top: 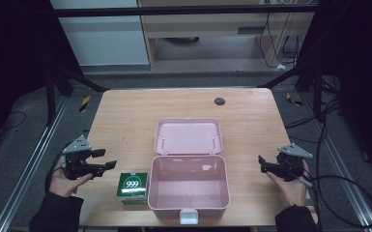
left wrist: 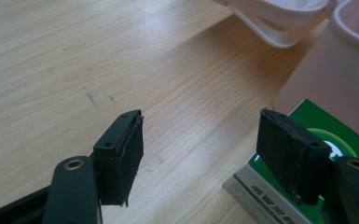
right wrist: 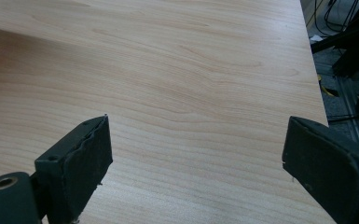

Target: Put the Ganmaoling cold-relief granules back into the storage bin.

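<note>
While the pink box sits open at the middle of the table, its lid laid back flat on the far side, the green carton marked 999 stands just beside the box's left wall, at the near edge of the table. That makes the left gripper the nearer tool by far: it hovers a little left of the carton and slightly farther from the person, jaws spread wide with nothing between them. In the left gripper view the carton shows low and to the right, partly behind the right-hand jaw, so the gripper points past it rather than at it. The carton's top looks nearly square from above, so no long axis is clear. The right gripper hangs well out on the other side of the box, also wide apart and empty, with bare wood ahead of it. Judging from this layout, the likely next move is a short reach by the left gripper toward the carton, then a lift over the box's left wall.
</note>
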A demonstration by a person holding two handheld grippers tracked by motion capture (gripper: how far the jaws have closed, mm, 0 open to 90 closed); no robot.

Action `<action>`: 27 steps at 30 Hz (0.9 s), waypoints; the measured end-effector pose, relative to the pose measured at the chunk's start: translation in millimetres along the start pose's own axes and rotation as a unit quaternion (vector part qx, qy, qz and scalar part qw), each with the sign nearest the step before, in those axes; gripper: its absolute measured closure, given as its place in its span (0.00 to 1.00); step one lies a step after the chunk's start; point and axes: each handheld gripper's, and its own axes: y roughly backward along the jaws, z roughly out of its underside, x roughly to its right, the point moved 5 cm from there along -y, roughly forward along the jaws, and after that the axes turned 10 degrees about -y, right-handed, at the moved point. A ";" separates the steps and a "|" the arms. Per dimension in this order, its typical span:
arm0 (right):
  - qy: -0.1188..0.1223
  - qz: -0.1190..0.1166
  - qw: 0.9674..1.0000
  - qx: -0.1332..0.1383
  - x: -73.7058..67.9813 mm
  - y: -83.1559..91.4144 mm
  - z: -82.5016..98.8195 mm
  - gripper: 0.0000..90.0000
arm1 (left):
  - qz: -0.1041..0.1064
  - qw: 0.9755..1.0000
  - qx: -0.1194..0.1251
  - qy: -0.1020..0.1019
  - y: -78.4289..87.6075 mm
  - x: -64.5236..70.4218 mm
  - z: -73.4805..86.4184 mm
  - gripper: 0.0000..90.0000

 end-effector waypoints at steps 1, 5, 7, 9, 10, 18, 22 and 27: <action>0.000 0.000 1.000 0.000 0.4 0.1 0.2 0.09 | 0.004 1.000 -0.001 -0.004 -0.5 2.5 -1.2 0.34; 0.008 0.001 1.000 0.004 0.2 0.2 0.6 0.09 | 0.020 1.000 -0.004 -0.012 -1.4 12.5 -5.9 0.32; 0.010 0.001 1.000 0.004 -0.3 0.1 0.8 0.09 | 0.032 0.999 -0.004 -0.013 -0.6 16.6 -8.5 0.32; 0.011 0.001 1.000 0.003 -0.4 -0.5 1.3 0.08 | 0.042 0.999 -0.008 -0.015 0.4 18.9 -10.3 0.31; 0.013 0.001 1.000 0.003 -0.3 -0.6 1.6 0.08 | 0.045 0.999 -0.007 -0.016 0.7 20.2 -11.1 0.31; 0.018 0.001 1.000 -0.002 -0.5 -2.7 3.5 0.07 | 0.074 0.996 -0.032 -0.027 -0.7 34.8 -11.6 0.29; 0.023 -0.001 1.000 -0.003 -1.2 -3.3 3.9 0.07 | 0.084 0.995 -0.042 -0.033 -3.6 44.1 -10.6 0.27; 0.032 0.003 0.999 -0.006 -1.1 -4.1 4.7 0.07 | 0.093 0.994 -0.051 -0.038 -8.4 55.5 -6.9 0.25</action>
